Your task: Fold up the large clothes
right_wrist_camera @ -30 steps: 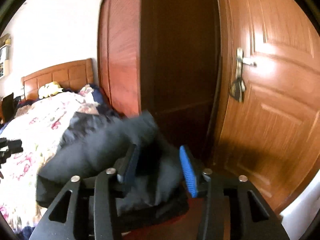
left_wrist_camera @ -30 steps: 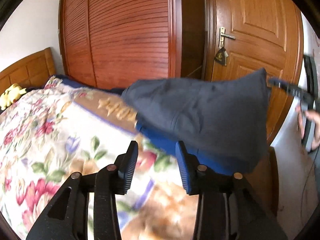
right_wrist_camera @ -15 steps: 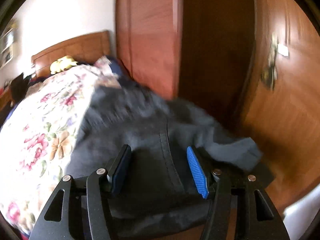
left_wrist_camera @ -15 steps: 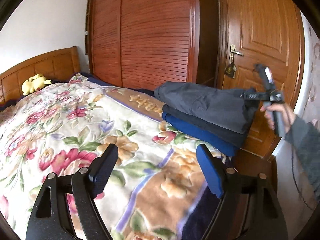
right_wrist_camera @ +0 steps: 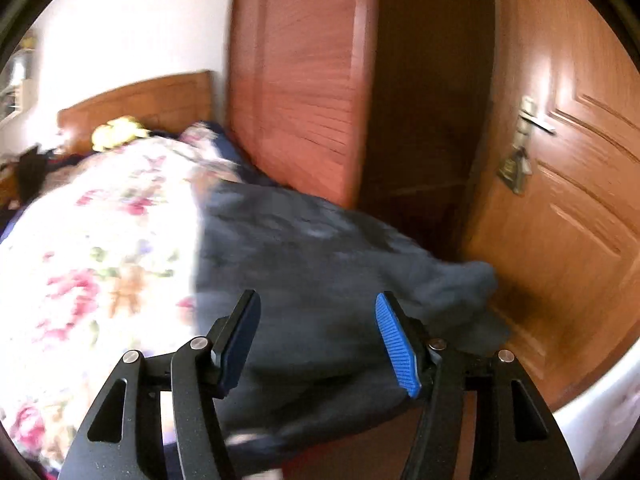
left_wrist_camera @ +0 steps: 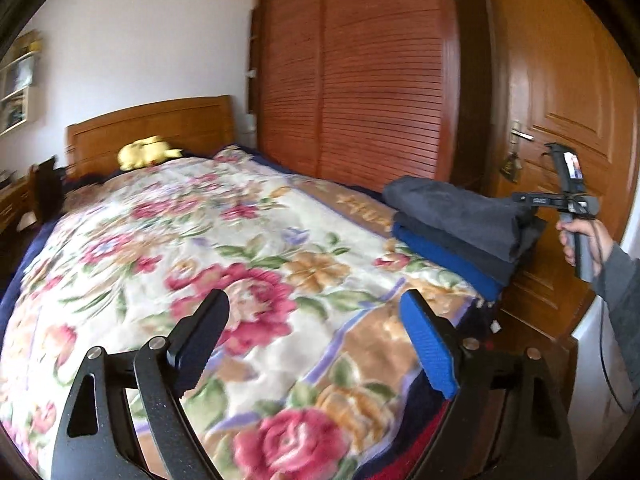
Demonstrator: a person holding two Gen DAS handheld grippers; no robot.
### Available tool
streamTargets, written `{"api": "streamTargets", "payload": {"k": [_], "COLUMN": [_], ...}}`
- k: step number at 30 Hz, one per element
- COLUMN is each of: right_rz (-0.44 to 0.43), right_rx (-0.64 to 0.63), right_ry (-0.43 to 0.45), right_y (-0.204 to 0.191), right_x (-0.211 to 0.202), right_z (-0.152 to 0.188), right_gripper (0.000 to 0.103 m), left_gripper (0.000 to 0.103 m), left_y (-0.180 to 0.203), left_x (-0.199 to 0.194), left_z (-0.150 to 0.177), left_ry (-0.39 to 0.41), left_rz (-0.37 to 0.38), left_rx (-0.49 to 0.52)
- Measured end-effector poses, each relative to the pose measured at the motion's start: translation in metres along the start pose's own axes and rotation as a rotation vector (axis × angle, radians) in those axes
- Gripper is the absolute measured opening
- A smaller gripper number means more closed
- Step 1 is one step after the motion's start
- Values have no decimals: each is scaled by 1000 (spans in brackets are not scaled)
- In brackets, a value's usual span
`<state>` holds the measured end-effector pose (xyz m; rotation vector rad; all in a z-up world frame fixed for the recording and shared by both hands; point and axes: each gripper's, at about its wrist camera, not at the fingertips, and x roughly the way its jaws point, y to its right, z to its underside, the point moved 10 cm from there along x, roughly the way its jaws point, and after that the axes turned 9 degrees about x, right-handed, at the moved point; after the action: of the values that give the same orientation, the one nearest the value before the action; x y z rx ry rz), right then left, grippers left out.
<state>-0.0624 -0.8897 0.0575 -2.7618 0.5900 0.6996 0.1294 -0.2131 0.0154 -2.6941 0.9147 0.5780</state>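
Floral bedspread is cleared; folded grey garment is stacked far right. Left gripper and right gripper have just been opened wider, both empty: fold judged complete.

Left wrist view looks out over the open left gripper, angled down across the floral blanket, folded pile far ahead-right of jaws. Right wrist view sits close over that pile, blurred. Both share headboard, wardrobe, door.
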Motion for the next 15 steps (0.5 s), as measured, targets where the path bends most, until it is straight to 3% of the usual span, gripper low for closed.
{"api": "streamTargets", "payload": {"k": [7,15], "right_rz": [-222,-458], "right_rx": [-75,-149], "right_ry": [-4,-32], "right_y": [-118,-249], "right_x": [-43,-85], "right_z": [33,94], "right_gripper": [71,72], "left_gripper": [88,88], "left_y": [-42,-83], "left_x": [-33,-62], "left_z": [34,70], "left_ry": [-25,-51], "left_rz": [-114,-248], "left_rx": [-71,-138]}}
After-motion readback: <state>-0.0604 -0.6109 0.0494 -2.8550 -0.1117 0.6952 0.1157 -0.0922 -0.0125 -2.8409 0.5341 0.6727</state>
